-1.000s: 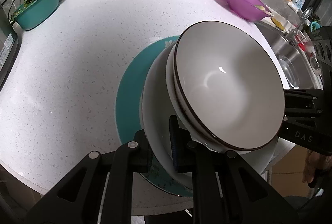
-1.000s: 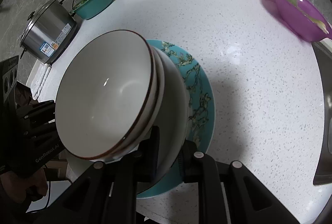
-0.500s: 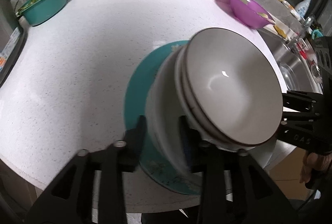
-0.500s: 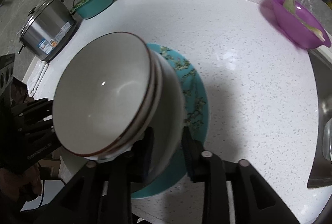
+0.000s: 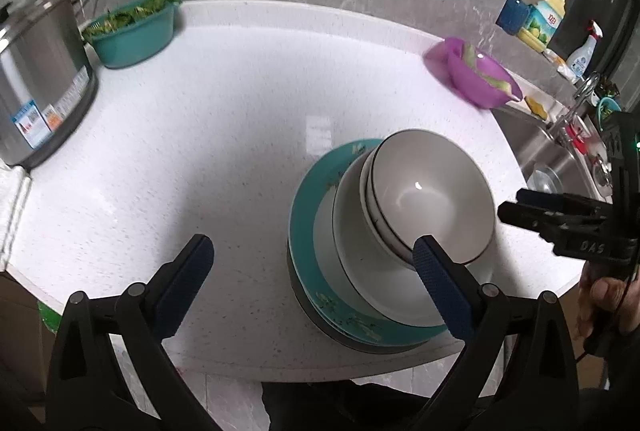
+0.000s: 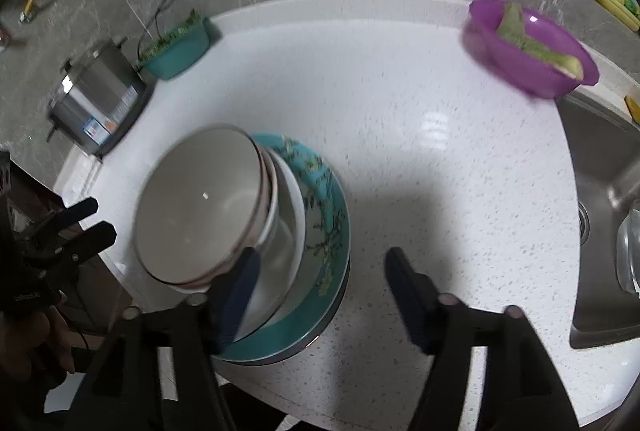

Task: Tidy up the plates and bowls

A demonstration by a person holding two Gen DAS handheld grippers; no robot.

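Note:
A stack of dishes stands near the front edge of the white counter [image 5: 224, 135]: a teal flowered plate [image 5: 308, 215] at the bottom, a white deep plate [image 5: 344, 231] on it, and nested white bowls with dark rims [image 5: 432, 199] on top. The stack also shows in the right wrist view, with the bowls [image 6: 200, 207] and teal plate [image 6: 332, 199]. My left gripper [image 5: 312, 263] is open and empty, raised just left of the stack. My right gripper [image 6: 320, 267] is open and empty, just right of it. Each gripper shows in the other's view, the right one [image 5: 560, 215] and the left one [image 6: 76, 227].
A steel rice cooker [image 5: 36, 83] and a teal basin of greens [image 5: 132, 31] stand at the back left. A purple bowl [image 5: 476, 75] sits at the back right beside the sink [image 6: 604, 207]. Detergent bottles [image 5: 540, 15] stand behind the sink.
Both grippers let go of the white plate's rim, opened wide and pulled up and back. The stack now rests on the counter by itself.

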